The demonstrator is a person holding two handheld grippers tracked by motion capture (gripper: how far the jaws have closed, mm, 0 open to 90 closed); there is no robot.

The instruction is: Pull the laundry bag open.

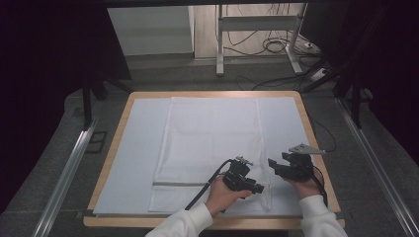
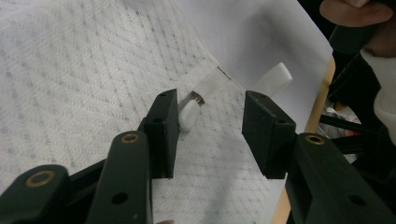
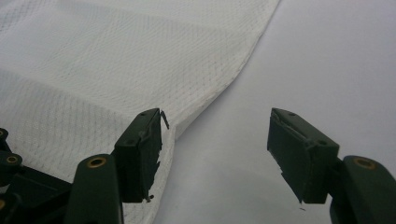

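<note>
A white mesh bag (image 1: 212, 143) lies flat on the white mat (image 1: 133, 153), its grey zipper line (image 1: 178, 183) running across the near end. My left gripper (image 1: 256, 188) hovers open over the bag's near right corner. In the left gripper view its jaws (image 2: 210, 126) stand apart around the white zipper pull (image 2: 189, 115), which lies close to the left jaw, and a white tab (image 2: 275, 78) sticks out past the corner. My right gripper (image 1: 274, 166) is open just right of the bag; its left jaw sits over the bag's edge (image 3: 205, 100), the right jaw over bare mat.
The mat covers a wooden table (image 1: 111, 148) whose right edge (image 1: 316, 148) runs close to my right hand. Beyond the table are a metal frame leg (image 1: 220, 39), floor cables (image 1: 276, 47) and rails (image 1: 64, 173) on both sides.
</note>
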